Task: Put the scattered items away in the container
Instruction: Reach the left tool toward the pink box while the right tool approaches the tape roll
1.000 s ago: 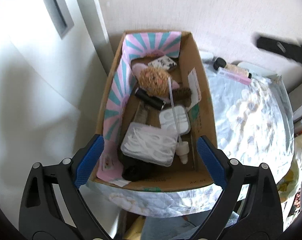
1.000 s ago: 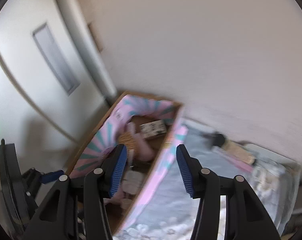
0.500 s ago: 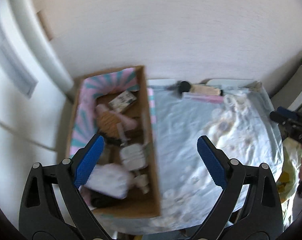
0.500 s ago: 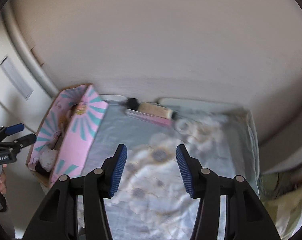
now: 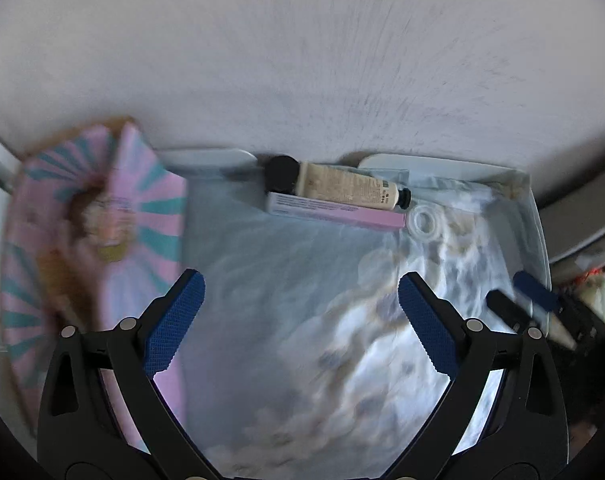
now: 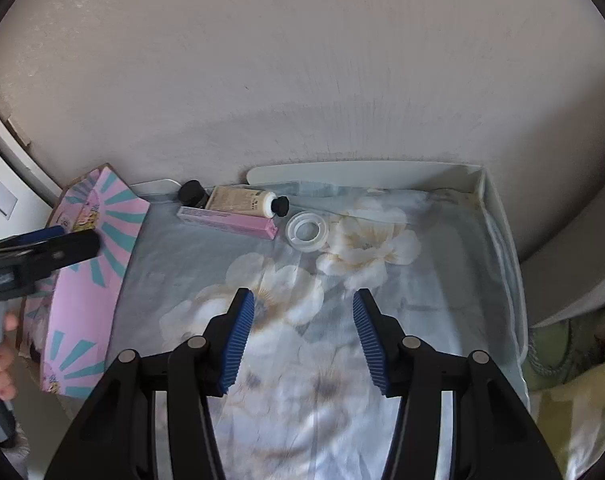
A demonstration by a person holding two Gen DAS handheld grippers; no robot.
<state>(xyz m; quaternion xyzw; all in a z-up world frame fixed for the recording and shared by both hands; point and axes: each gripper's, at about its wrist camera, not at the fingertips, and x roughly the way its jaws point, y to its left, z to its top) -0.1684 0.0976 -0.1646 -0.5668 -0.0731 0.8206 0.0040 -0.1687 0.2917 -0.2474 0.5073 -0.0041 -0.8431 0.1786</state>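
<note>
A cardboard box with pink and teal flaps (image 6: 90, 264) stands at the table's left end; it also shows blurred in the left wrist view (image 5: 114, 216). Against the far wall lie a black round jar (image 6: 192, 193), a cream tube with a black cap (image 6: 242, 201), a long pink box (image 6: 228, 222) and a clear tape ring (image 6: 307, 232). The left view shows the jar (image 5: 281, 174), tube (image 5: 348, 190), pink box (image 5: 334, 210) and ring (image 5: 425, 224). My left gripper (image 5: 298, 320) is open and empty. My right gripper (image 6: 302, 328) is open and empty above the cloth.
A floral cloth (image 6: 302, 320) covers the white table (image 6: 502, 240). A plain wall rises just behind the items. The left gripper shows at the left edge of the right view (image 6: 38, 256). Yellow-green fabric (image 6: 574, 360) lies beyond the table's right edge.
Both cameras have swung away from the box toward the table's middle and back. The left view, over the box a second ago, now faces the tube and pink box.
</note>
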